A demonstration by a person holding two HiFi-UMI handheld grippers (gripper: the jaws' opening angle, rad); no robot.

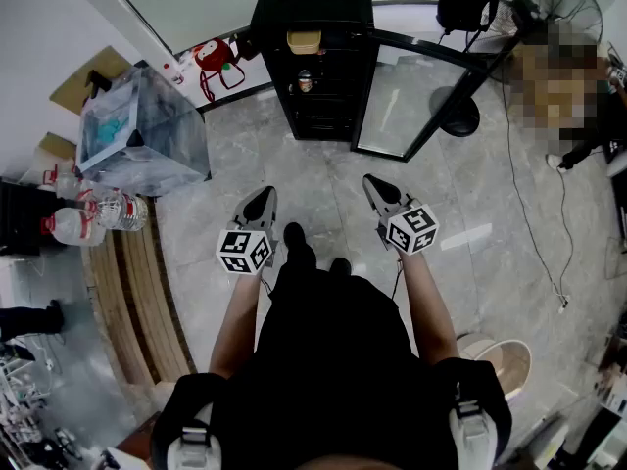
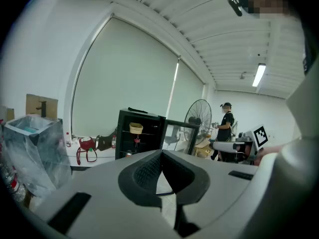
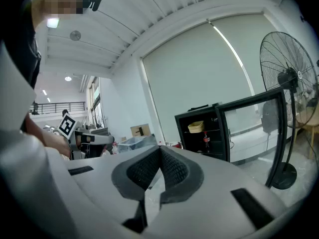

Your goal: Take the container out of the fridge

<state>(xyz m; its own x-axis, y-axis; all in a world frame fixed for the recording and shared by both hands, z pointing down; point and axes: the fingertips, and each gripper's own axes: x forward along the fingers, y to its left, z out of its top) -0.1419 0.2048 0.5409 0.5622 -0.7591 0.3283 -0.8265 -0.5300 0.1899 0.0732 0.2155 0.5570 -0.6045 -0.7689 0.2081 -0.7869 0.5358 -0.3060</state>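
Note:
A small black fridge (image 1: 315, 67) stands on the floor ahead, its glass door (image 1: 407, 106) swung open to the right. A tan container (image 1: 304, 40) sits on the top shelf, with a dark bottle (image 1: 305, 81) on the shelf below. My left gripper (image 1: 264, 198) and right gripper (image 1: 372, 182) are held low in front of me, well short of the fridge, both shut and empty. The left gripper view has the container (image 2: 136, 128) far beyond the closed jaws (image 2: 161, 154). The right gripper view has the container (image 3: 196, 127) right of the closed jaws (image 3: 160, 149).
A clear plastic-lined bin (image 1: 137, 130) and water bottles (image 1: 93, 213) stand at the left. A red bag (image 1: 211, 59) lies by the wall. A standing fan (image 1: 549, 8) and its base (image 1: 456, 116) sit right of the door. A cable (image 1: 539, 233) runs over the floor. A person (image 2: 225, 128) stands far right.

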